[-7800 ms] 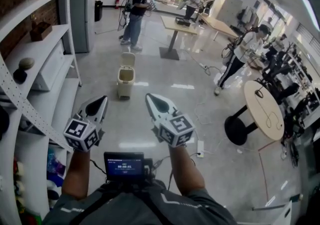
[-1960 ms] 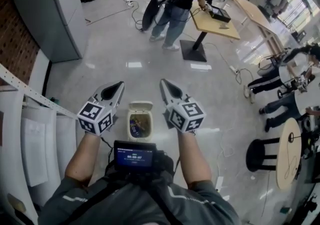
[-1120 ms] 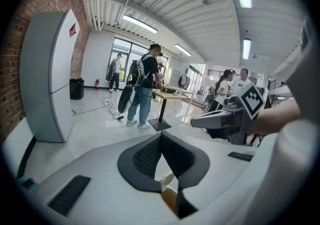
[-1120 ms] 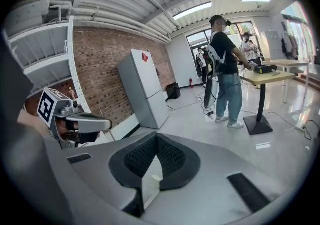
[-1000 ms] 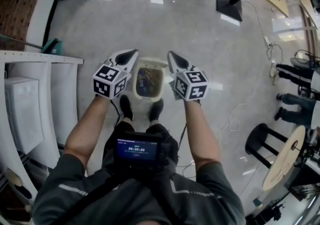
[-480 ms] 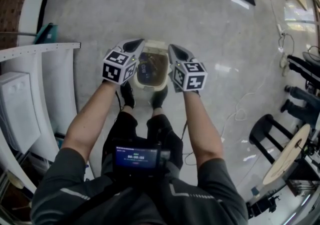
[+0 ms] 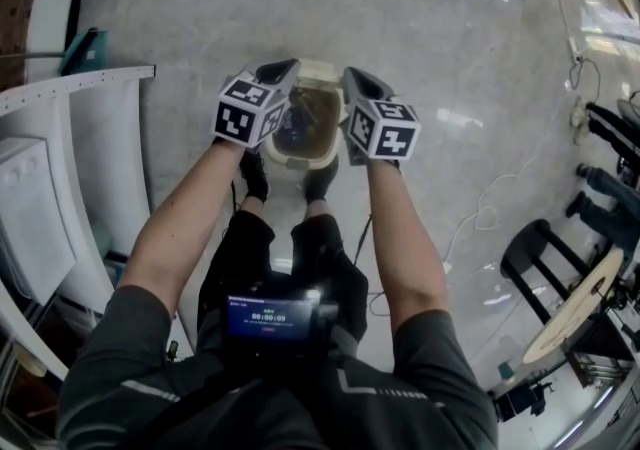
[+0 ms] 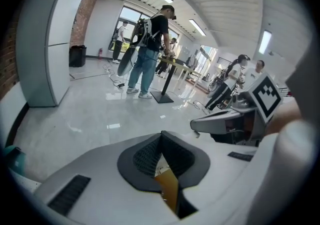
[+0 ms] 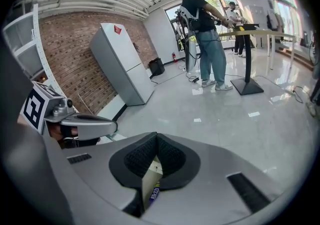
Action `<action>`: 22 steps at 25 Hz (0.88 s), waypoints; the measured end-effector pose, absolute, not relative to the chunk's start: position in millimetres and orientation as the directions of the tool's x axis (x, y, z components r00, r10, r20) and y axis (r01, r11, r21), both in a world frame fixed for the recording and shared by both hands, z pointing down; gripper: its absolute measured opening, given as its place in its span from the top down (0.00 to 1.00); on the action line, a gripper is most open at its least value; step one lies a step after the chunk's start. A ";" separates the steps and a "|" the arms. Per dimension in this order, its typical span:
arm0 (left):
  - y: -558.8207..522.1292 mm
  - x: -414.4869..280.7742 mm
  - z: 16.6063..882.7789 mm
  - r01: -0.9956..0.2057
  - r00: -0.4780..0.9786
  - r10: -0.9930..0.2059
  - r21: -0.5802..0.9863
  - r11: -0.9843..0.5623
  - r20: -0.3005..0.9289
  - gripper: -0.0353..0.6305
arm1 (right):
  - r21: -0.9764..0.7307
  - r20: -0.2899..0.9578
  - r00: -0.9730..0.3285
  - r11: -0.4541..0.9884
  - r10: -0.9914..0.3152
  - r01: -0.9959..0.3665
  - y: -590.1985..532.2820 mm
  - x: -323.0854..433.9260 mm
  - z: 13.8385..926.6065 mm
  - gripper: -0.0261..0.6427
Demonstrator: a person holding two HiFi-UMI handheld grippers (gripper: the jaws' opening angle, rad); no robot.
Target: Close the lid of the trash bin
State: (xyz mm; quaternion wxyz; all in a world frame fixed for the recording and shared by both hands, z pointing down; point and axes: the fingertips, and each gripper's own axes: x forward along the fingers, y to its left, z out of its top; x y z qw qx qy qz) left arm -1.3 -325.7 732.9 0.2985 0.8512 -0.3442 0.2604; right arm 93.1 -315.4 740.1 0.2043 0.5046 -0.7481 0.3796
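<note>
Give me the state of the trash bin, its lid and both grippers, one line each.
Trash bin: open, upright, rubbish inside.
Lid: raised, at the bin's far edge, not yet closed.
Left gripper: fingers shut, holding nothing, over the bin's left side.
Right gripper: fingers shut, holding nothing, over the bin's right side.

You've got two grippers, left gripper (image 7: 282, 71) and right gripper (image 7: 355, 78), one trash bin (image 7: 297, 157) at 12 o'clock, two shoes (image 7: 254, 176) at its 6 o'clock, one stool (image 7: 530, 253) at 4 o'clock.
</note>
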 end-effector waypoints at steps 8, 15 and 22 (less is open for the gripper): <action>-321.5 3.2 733.9 -0.733 0.644 -0.426 0.352 -0.582 0.636 0.95 | -0.370 0.685 -0.406 0.191 -0.605 -0.909 -314.9 92.9 743.6 0.94; -290.3 -2.1 737.0 -0.720 0.651 -0.383 0.374 -0.584 0.656 0.95 | -0.376 0.696 -0.404 0.179 -0.594 -0.909 -284.6 88.4 748.6 0.94; -240.0 -7.1 755.2 -0.706 0.658 -0.302 0.425 -0.567 0.690 0.95 | -0.346 0.754 -0.375 0.159 -0.539 -0.925 -233.6 87.6 766.5 0.94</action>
